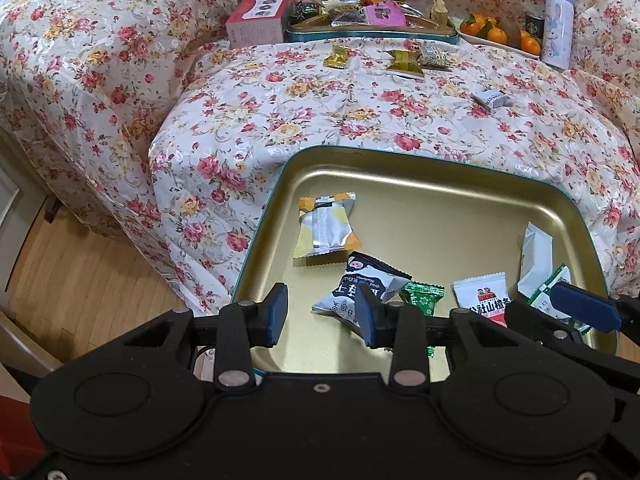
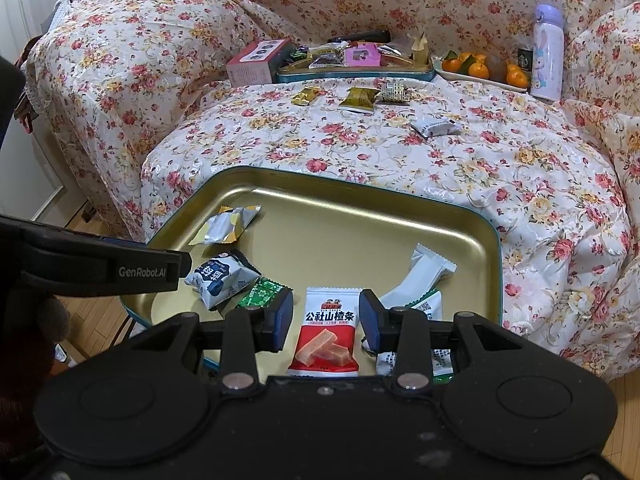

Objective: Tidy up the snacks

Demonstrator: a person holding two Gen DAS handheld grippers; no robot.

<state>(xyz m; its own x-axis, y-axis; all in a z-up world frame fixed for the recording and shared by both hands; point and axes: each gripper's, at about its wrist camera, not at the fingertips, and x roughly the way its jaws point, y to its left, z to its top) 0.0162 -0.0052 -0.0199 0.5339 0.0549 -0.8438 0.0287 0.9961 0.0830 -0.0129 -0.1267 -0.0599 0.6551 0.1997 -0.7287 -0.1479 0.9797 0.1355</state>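
While both grippers hang over the near gold tray (image 1: 424,184), neither is pinching anything. The left gripper (image 1: 322,314) has its jaws spread, nothing between the pads, and it sits over the tray's 7 o'clock area, just above the navy-and-white snack pack (image 1: 360,286). The right gripper (image 2: 326,322) is spread too, and the red-and-white hawthorn strip packet (image 2: 326,330) lies flat in the tray right in the gap between its fingers, though I can't tell if either pad touches it.

Rest of the tray, from the left wrist view: a yellow-and-silver packet (image 1: 326,226) up at 10 o'clock, a small green candy (image 1: 424,298) just beside the navy pack, and a plain white packet (image 1: 536,262) leaning at 3 o'clock with a green-and-white one (image 1: 550,292) next to it.

Further out on the floral cover (image 1: 360,112), at 12 o'clock, there are loose snacks: a gold-wrapped candy (image 1: 338,56), an olive-gold packet (image 1: 406,62), a patterned wrapper (image 1: 434,56), and a grey-white packet (image 1: 494,98) off towards 1 o'clock. Behind them sits a second tin (image 1: 372,34) piled with snacks, with a pink box (image 1: 258,20) touching its left end, oranges (image 1: 496,32) and a lavender bottle (image 1: 558,20) off to its right.
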